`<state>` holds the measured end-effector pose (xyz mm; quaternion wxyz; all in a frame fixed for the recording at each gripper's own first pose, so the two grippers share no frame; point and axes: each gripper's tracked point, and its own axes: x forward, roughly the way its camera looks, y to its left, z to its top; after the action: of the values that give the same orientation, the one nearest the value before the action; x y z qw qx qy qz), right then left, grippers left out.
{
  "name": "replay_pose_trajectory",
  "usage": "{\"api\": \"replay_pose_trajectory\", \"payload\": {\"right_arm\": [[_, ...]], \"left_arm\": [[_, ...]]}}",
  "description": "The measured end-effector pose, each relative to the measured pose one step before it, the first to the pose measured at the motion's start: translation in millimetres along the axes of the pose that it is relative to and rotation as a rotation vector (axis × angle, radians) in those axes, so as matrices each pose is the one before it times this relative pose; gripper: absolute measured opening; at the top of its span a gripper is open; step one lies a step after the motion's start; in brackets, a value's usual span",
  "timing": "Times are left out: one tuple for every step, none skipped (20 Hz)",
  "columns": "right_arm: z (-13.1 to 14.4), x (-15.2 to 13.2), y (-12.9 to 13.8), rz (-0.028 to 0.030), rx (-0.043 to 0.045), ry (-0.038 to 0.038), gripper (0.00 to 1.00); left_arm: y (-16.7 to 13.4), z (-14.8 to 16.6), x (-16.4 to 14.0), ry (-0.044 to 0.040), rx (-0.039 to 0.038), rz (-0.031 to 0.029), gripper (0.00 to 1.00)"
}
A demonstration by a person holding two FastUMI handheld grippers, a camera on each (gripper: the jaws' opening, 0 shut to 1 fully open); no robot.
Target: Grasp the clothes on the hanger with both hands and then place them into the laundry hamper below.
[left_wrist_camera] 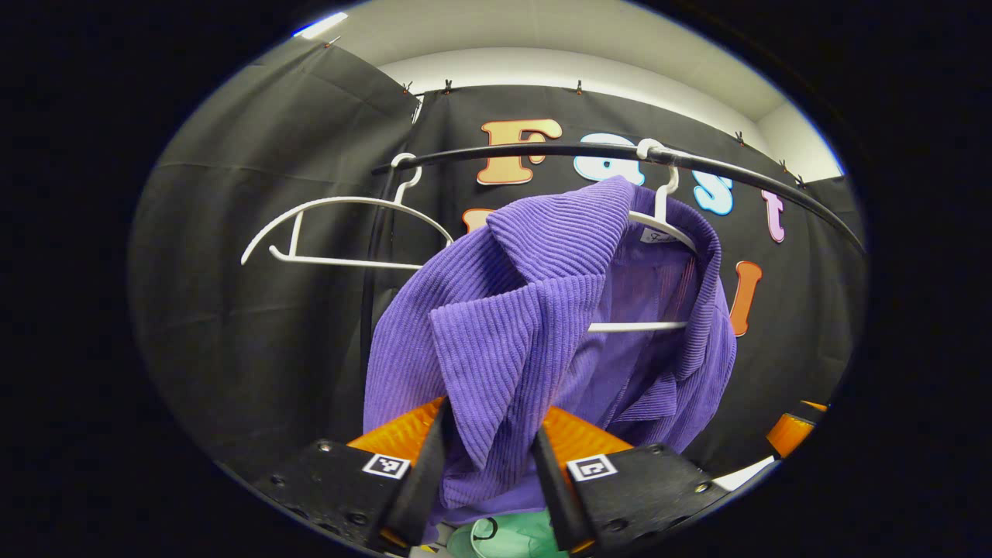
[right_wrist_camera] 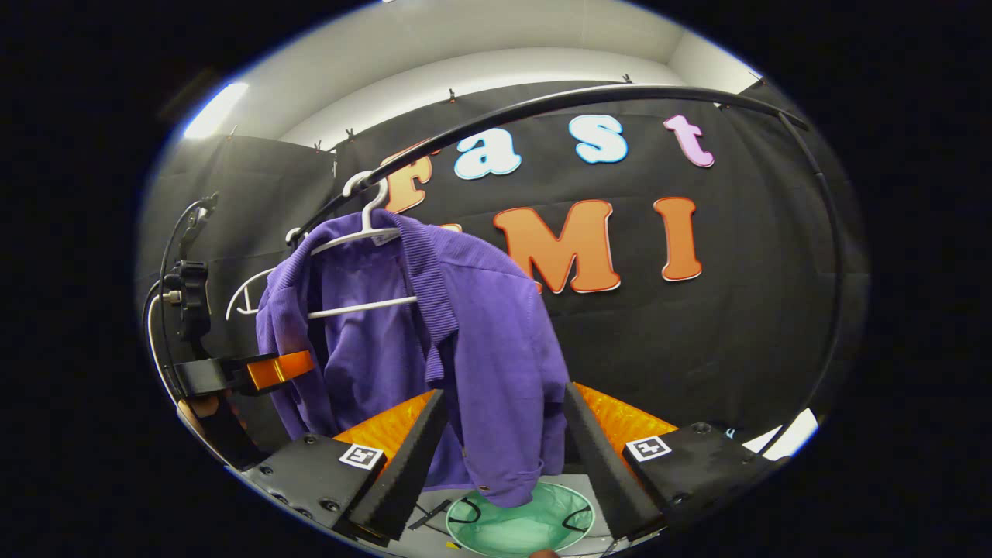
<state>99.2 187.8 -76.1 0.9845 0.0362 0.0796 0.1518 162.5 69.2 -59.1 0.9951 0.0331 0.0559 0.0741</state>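
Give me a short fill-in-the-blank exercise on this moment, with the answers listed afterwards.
1. The purple garment hangs on a white ____ hooked over the black rail.
2. The second hanger on the rail carries ____.
3. The left hand-held gripper has its fingers ____, with purple cloth between them.
4. Below the garment sits a ____ hamper.

Answers: hanger; nothing; open; green

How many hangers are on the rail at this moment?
2. One white hanger hangs bare at the rail's left end in the left gripper view; the other carries the purple jacket. Any hidden behind the jacket cannot be ruled out.
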Motion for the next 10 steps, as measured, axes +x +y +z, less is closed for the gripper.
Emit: {"api": "replay_pose_trajectory", "payload": {"right_arm": [[-3.85, 8.4, 6.33, 0.0159, 0.0007, 0.01506, 0.98], [-2.85, 10.61, 6.82, 0.01744, 0.00379, 0.01268, 0.98], [-1.21, 9.86, 6.6, 0.01578, 0.00459, 0.00516, 0.98], [-1.58, 6.15, 4.71, 0.0106, 0.00216, 0.00339, 0.98], [-1.54, 8.42, 1.98, 0.00385, -0.0013, 0.00597, 0.98], [-0.16, 8.45, -1.92, 0.00326, -0.0027, -0.00055, 0.98], [-0.54, 10.05, 0.08, 0.00151, -0.00184, -0.00238, 0.98], [-2.86, 9.14, 4.06, -0.00259, -0.00217, -0.00011, 0.98], [-1.32, 9.14, 1.32, -0.00146, 0.00051, -0.00268, 0.98], [0.17, 9.91, 1.37, -0.00059, -0.00106, -0.00287, 0.98]], "left_arm": [[-1.3, 0.53, 0.05, 0.00588, -0.01019, -0.01093, 0.47], [-2.41, 1.25, -0.69, 0.00281, -0.00566, -0.01764, 0.35], [0.44, 0.17, -0.12, 0.00423, 0.01089, -0.0111, 0.32], [5.4, 0.23, -2.19, -0.00057, 0.02151, 0.0178, 0.23], [2.99, 1.16, -0.45, -0.00193, 0.00935, 0.01074, 0.09], [-2.82, 0.88, 2.23, 0.00246, -0.00778, -0.0168, 0.1], [-4.72, 3.07, 0.79, -0.00829, -0.01529, -0.02275, 0.02], [-4.49, 3.24, -2.63, -0.00708, -0.00388, -0.02532, 0.01], [-0.57, 2.46, -1.55, -0.00338, 0.00962, -0.01045, 0.0], [0.38, 3.1, 0.14, -0.00368, 0.0111, -0.00456, 0.0]]}}
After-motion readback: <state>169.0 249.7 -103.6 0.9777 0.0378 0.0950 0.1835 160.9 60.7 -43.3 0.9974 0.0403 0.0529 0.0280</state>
